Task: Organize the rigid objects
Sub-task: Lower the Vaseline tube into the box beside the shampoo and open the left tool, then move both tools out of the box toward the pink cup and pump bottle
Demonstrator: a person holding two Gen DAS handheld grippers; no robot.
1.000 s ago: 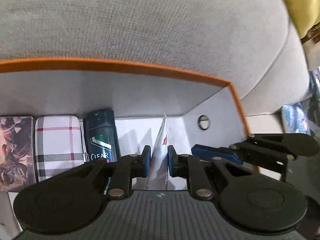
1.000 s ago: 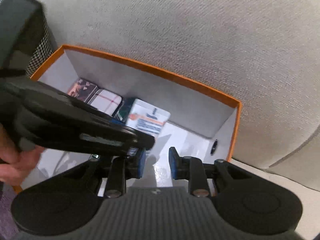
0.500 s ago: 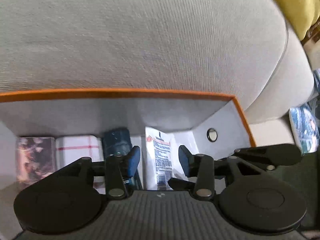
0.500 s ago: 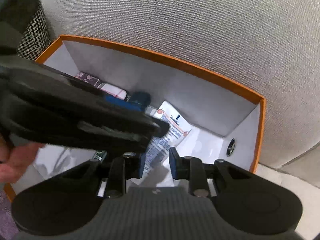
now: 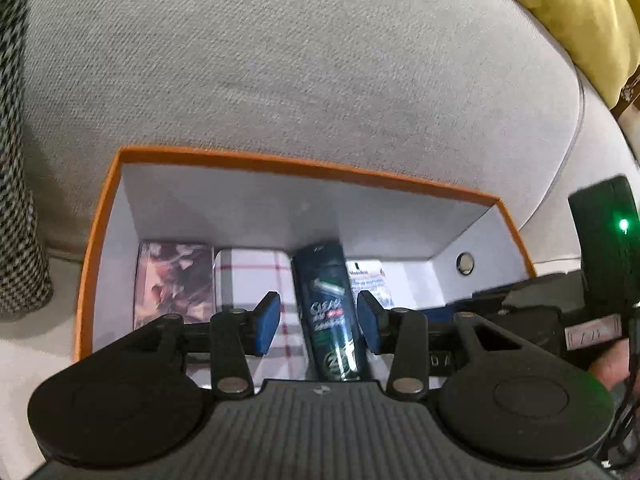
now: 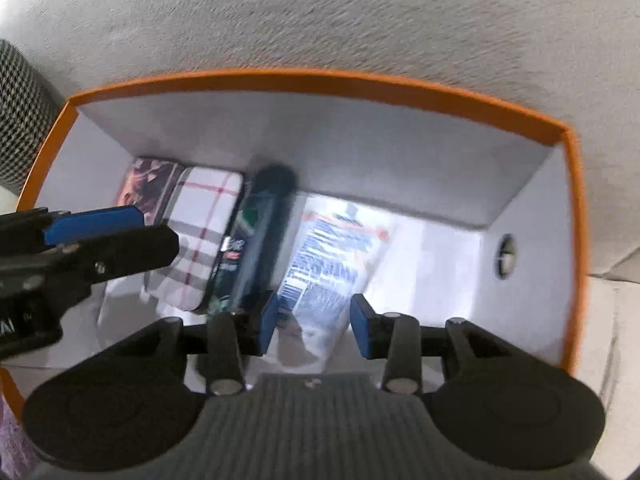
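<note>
An orange-rimmed white box (image 5: 304,162) (image 6: 320,80) stands against a grey sofa. Inside, side by side from the left, lie a picture-printed box (image 5: 174,280) (image 6: 146,184), a plaid case (image 5: 252,280) (image 6: 204,236), a dark Clear bottle (image 5: 330,312) (image 6: 256,236) and a white Vaseline tube (image 5: 366,284) (image 6: 332,260). My left gripper (image 5: 318,322) is open and empty above the bottle. My right gripper (image 6: 314,326) is open and empty above the tube. Each gripper shows at the edge of the other's view.
A houndstooth-patterned object (image 5: 16,160) (image 6: 22,120) stands left of the box. A yellow cushion (image 5: 572,20) lies on the sofa at top right. The box's right wall has a round grommet hole (image 5: 465,263) (image 6: 505,254).
My left gripper let go of the Vaseline tube, which now lies flat in the box, then opened and pulled back and up. My right gripper opened wider and moved over the tube.
</note>
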